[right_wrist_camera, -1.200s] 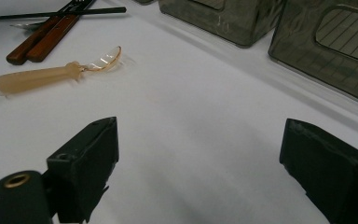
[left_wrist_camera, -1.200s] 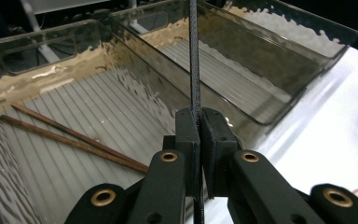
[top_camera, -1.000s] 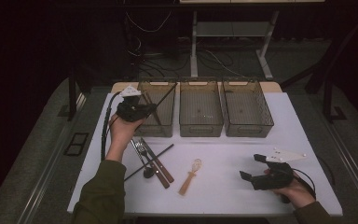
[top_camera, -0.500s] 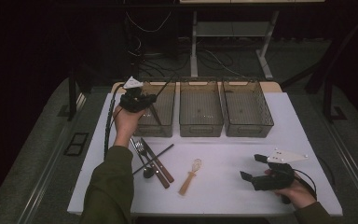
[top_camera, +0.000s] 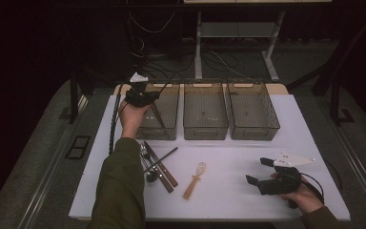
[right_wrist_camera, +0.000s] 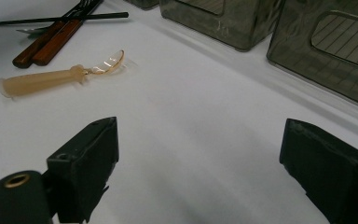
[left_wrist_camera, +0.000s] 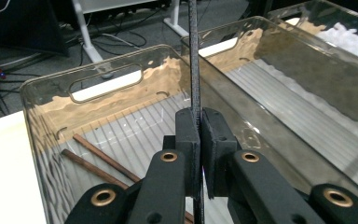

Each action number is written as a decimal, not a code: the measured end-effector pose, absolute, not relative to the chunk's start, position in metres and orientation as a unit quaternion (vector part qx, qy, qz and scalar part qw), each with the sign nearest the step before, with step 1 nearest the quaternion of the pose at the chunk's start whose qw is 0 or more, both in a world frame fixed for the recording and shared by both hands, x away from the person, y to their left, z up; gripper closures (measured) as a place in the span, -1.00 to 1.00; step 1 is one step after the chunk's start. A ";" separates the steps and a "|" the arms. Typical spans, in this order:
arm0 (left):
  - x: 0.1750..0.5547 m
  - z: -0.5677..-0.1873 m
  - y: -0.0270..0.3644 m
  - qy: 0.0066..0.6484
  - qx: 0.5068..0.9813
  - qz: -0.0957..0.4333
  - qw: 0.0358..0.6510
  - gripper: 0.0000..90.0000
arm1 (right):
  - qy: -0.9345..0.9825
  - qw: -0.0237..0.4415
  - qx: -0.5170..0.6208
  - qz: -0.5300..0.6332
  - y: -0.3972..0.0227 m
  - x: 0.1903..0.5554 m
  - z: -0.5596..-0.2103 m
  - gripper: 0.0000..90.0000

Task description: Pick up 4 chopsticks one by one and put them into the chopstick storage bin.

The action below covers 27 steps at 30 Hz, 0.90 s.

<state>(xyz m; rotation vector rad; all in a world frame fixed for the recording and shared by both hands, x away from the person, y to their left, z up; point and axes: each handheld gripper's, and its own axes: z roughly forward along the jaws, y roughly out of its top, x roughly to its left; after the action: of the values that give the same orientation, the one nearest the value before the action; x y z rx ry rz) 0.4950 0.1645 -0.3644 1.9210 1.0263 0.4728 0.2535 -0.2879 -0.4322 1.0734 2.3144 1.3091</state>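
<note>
amber spoon (top_camera: pixel 196 177), fork and knives (top_camera: pixel 158 167) on white table (top_camera: pixel 228 157)

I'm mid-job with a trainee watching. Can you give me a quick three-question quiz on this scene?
1. True or false: the right tongs are shut on the amber spoon.
2. What do the left tongs grip? A) a fork B) a thin black stick C) a knife
3. Fill in: the left tongs hold it over the ____ of the three bins.

Key:
1. False. They stand open, apart from the spoon.
2. B.
3. Leftmost. The leftmost bin already has brown sticks lying in it.
</note>
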 end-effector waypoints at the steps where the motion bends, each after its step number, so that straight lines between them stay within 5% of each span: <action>1: 0.496 -0.365 0.165 0.415 0.774 0.190 0.439 0.90 | 0.799 0.135 0.371 0.452 -0.288 0.254 -0.432 -0.74; 27: 0.508 -0.381 0.162 0.463 0.793 0.174 0.357 0.85 | 0.797 0.136 0.373 0.455 -0.289 0.254 -0.432 -0.74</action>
<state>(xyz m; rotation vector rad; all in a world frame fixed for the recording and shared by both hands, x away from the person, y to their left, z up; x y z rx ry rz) 0.5080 0.1621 -0.3810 2.0460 1.1941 0.4481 0.2539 -0.2888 -0.4319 1.0811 2.3076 1.3185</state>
